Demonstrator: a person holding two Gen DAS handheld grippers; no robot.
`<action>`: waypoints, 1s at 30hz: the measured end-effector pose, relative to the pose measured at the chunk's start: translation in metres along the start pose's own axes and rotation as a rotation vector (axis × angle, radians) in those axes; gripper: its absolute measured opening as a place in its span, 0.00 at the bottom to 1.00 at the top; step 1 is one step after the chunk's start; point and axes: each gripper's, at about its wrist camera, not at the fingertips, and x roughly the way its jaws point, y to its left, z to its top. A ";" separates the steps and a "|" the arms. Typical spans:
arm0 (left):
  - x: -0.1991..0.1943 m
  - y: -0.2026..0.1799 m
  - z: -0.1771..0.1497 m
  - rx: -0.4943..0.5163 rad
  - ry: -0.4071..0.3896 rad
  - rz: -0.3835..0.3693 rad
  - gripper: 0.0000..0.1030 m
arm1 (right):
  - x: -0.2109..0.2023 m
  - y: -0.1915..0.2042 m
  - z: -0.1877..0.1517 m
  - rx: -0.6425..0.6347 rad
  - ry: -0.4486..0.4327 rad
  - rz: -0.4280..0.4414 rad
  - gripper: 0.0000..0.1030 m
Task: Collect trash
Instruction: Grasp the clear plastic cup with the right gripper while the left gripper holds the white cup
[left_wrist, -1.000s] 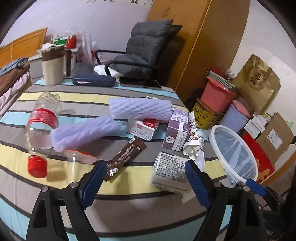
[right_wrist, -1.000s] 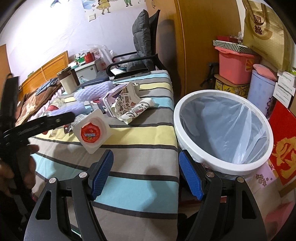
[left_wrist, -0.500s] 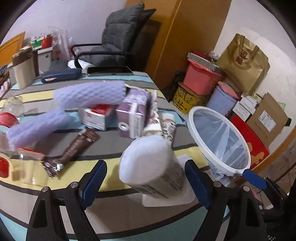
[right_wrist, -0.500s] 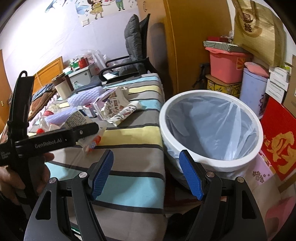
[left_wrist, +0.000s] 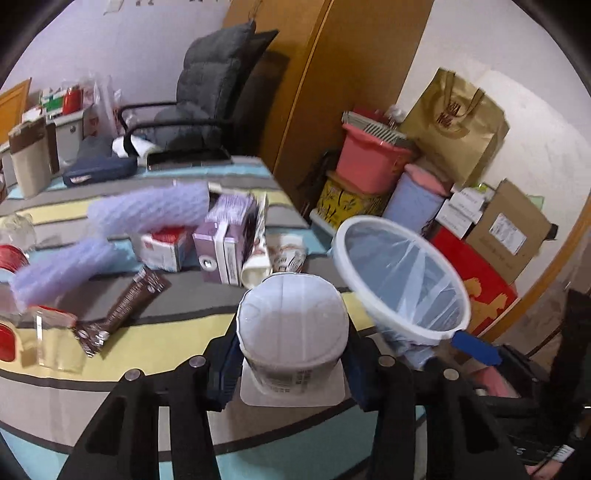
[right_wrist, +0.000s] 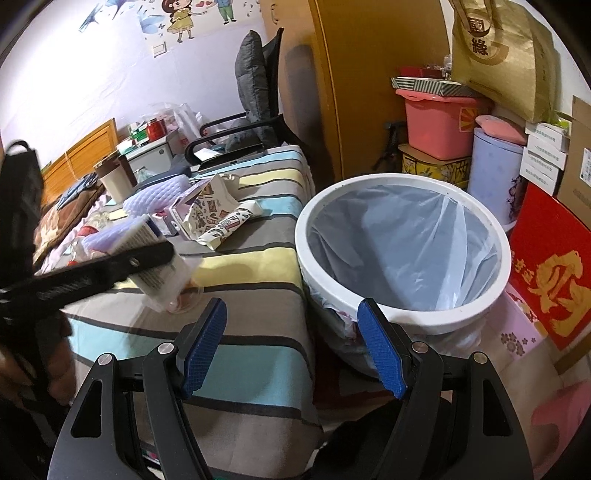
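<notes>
A white plastic cup (left_wrist: 291, 328) with printed sides lies between the blue pads of my left gripper (left_wrist: 291, 334), bottom towards the camera. The jaws are closing and the pads press on its sides. In the right wrist view the same cup (right_wrist: 162, 266) hangs tilted just over the striped tablecloth (right_wrist: 258, 266), crossed by the left gripper's black finger (right_wrist: 110, 269). The white bin (left_wrist: 417, 328) with a clear liner stands off the table's right edge. My right gripper (right_wrist: 291, 310) is open and empty, low in front of the bin (right_wrist: 303, 251).
On the table lie purple foam sleeves (left_wrist: 147, 210), a purple carton (left_wrist: 221, 251), a red and white box (left_wrist: 162, 247), a brown wrapper (left_wrist: 125, 310) and a crumpled paper cup (left_wrist: 280, 254). A grey chair (left_wrist: 207, 96), pink tub (left_wrist: 369, 158) and boxes (left_wrist: 509, 229) stand around.
The left gripper's jaws have come in from wide apart onto the white cup. It has swung right, nearer the bin. The right gripper has shifted a little.
</notes>
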 end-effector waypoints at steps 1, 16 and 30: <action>-0.005 0.001 0.001 -0.003 -0.009 -0.001 0.47 | 0.000 0.001 0.000 -0.003 0.000 0.001 0.72; -0.043 0.062 -0.011 -0.088 -0.022 0.118 0.47 | 0.034 0.046 0.007 -0.071 0.104 0.104 0.65; -0.042 0.093 -0.017 -0.133 -0.016 0.154 0.47 | 0.062 0.076 0.020 -0.146 0.138 0.157 0.34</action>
